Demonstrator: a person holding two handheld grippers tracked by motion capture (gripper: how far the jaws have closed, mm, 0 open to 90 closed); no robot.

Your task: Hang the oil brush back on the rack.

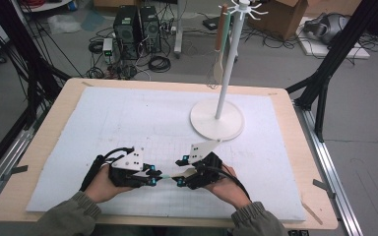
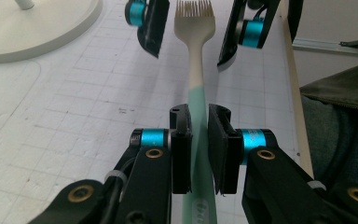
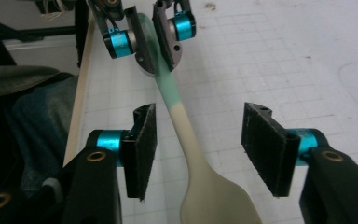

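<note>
A utensil (image 2: 195,56) with a mint-green handle and a cream, tined head is held level just above the white gridded mat, near the table's front edge. My left gripper (image 2: 199,116) is shut on its green handle; this gripper (image 1: 153,176) sits left of centre in the high view. Facing it from the right is my right gripper (image 1: 179,178). In its own view the right gripper (image 3: 200,112) stands open, one pad on each side of the cream neck of the utensil (image 3: 186,126), with a gap on both sides.
A white stand (image 1: 216,119) with a round base and a tall hooked pole rises at the mat's back right, and a wooden-handled utensil (image 1: 220,49) hangs from it. The mat (image 1: 128,113) covers most of the wooden table. Sleeves come in at the bottom.
</note>
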